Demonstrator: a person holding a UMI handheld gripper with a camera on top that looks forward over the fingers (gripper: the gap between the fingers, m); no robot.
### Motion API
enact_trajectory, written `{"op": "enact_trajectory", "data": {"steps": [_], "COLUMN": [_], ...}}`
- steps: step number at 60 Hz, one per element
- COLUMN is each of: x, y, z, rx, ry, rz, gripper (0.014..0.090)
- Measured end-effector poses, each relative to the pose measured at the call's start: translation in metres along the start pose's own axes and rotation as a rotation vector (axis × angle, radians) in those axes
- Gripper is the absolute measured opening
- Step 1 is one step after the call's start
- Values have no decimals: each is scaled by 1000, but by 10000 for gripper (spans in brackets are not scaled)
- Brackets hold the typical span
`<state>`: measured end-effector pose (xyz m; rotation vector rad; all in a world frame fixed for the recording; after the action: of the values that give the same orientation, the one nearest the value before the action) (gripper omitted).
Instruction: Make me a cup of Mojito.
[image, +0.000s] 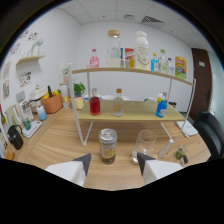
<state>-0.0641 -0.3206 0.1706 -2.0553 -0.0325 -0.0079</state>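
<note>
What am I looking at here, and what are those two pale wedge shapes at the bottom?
Those wedges are the two fingers of a hand-held gripper that a person carries; the camera rides on it, looking forward. The fingers are open and hold nothing. Just ahead of them, on the wooden table, stands a silver drink can, with a clear empty drinking glass beside it. Behind is a two-level wooden shelf with bottles, including a red-filled bottle and a blue-filled bottle.
</note>
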Motion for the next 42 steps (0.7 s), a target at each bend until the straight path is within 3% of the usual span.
{"op": "enact_trajectory", "data": {"steps": [19,42], "x": [57,104], "y": [13,15], "z": [-44,-47], "rx": [-58,-77], "ry": [70,61], "rz": [1,28], "gripper": [859,857]}}
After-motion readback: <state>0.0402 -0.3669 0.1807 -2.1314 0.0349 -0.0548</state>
